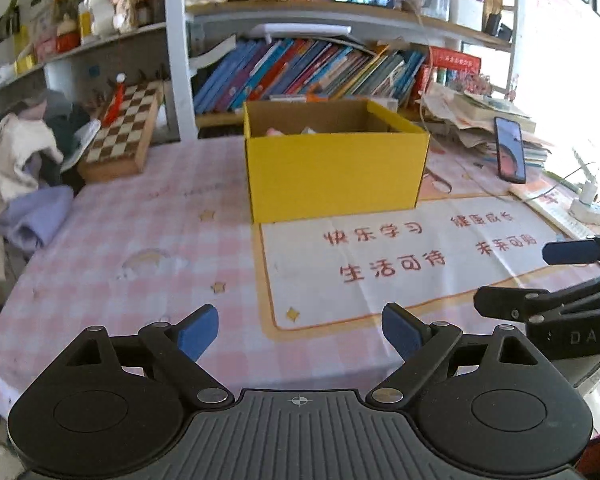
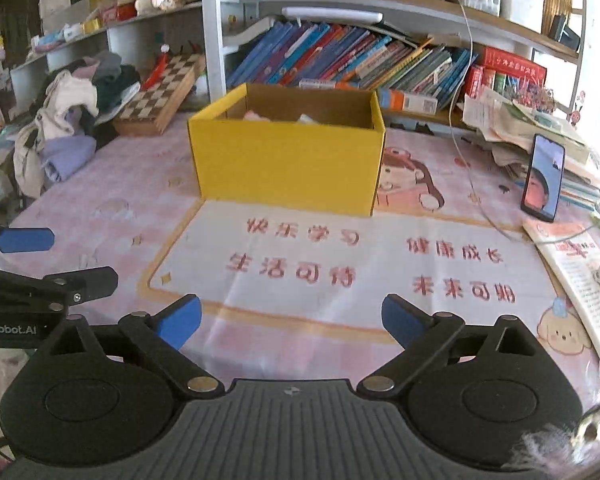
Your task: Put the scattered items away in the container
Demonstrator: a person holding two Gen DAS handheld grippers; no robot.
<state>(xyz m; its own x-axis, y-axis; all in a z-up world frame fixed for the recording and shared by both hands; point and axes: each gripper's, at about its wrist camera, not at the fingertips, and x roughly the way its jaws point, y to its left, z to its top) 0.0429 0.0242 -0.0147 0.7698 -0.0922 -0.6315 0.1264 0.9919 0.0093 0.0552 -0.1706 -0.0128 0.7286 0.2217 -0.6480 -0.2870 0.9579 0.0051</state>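
The left tool [image 1: 299,330] hangs low over the near edge of the worktop [image 1: 148,240] with its blue pads spread wide and nothing between them; the right tool [image 2: 291,320] sits just beside it, likewise spread apart and empty, each one poking into the edge of the other's view. The yellow box [image 1: 334,172] stands open-topped in the middle of the worktop, its near wall touching the far edge of the white mat [image 1: 400,264] with red lettering; inside it, only the tops of a pink item [image 2: 256,115] and a pale item [image 2: 309,119] show above the rim, and what they are cannot be told. No loose small things lie on the mat or on the pink checked cloth in front of the box; the scattered items appear to lie already in the container. The box looks like thin corrugated card, light and fairly stiff but easily dented at the rim; a hold on the upper edge of a side wall would suit, as would one tool on each end wall. The items inside seem soft and light, though that is a guess. A phone [image 2: 543,178] leans upright at the right; a chessboard [image 1: 122,132] and a heap of clothes [image 1: 24,168] lie far left.
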